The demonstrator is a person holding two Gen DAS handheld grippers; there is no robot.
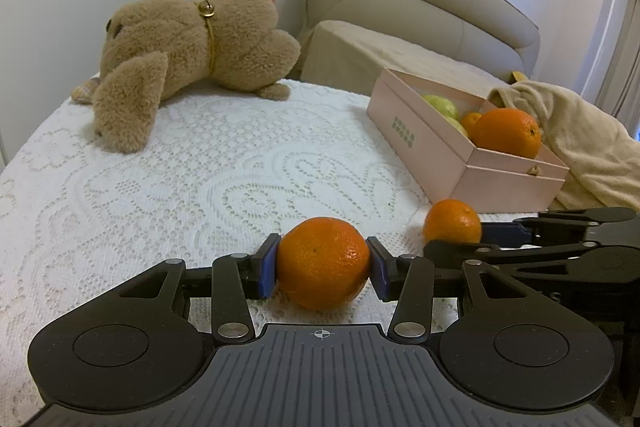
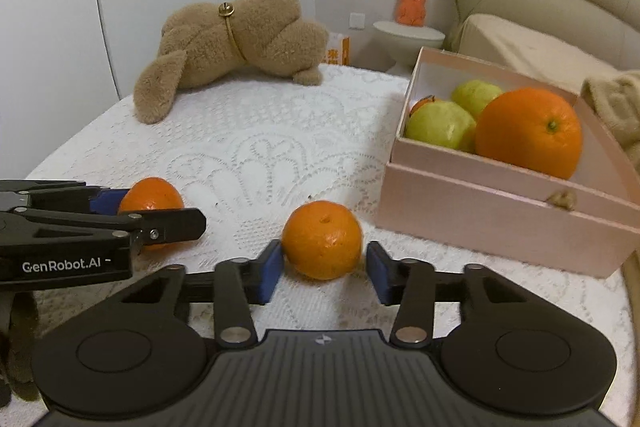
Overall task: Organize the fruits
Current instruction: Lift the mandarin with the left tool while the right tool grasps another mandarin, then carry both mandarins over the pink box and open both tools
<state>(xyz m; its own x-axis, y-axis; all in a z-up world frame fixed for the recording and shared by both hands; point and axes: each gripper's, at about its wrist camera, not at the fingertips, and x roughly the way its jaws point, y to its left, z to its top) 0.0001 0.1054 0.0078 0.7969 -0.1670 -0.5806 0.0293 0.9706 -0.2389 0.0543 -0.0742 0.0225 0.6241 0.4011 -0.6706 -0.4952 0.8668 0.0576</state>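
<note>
While the left tongs clench a round, dimpled orange mandarin on the white lace bed cover, the right tongs straddle a 2nd mandarin, left pad touching, right pad w/ a slight gap. "GenRobot.AI" reads on the left tool's side.

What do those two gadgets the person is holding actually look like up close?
Both match. The left gripper and the right gripper are matte black plastic: a ribbed grey-black body with a round disc on each side, black linkage bars joined by silver pins, and two fingers tipped with blue pads. White "GenRobot.AI" lettering runs along the left one's side. No cables, hands or sleeves show.
</note>
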